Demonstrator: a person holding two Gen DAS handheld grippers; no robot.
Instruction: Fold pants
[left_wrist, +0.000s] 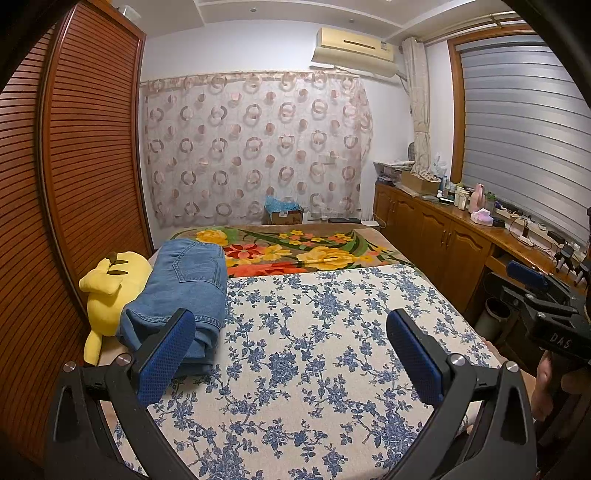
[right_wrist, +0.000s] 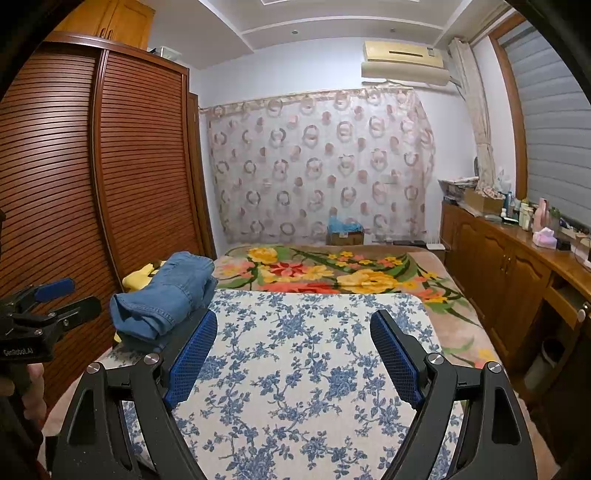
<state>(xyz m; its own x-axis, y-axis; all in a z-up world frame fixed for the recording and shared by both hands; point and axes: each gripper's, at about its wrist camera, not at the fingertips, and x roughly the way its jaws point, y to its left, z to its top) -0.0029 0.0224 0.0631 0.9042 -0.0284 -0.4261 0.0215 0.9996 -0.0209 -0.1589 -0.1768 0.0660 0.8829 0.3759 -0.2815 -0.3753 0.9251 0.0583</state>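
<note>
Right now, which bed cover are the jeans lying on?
The blue-flowered cover: the folded jeans rest along its left edge, beside the yellow plush. The bright cover with yellow and red flowers lies farther back.

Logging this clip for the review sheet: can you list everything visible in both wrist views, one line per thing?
jeans: 1, blue denim, folded, left side of bed, beside the plush
plush toy: 1, yellow, left bed edge by wardrobe
floral mat: 1, white with blue flowers, near part of bed
blanket: 1, brown with yellow and red flowers, far part of bed
wardrobe: 1, brown slatted, left wall
curtain: 1, pale with ring print, back wall
air conditioner: 1, cream, above curtain
cabinet: 1, wooden, right wall, cluttered top
left tool: 1, black with blue pads, open, empty
right tool: 1, same, open, empty
</note>
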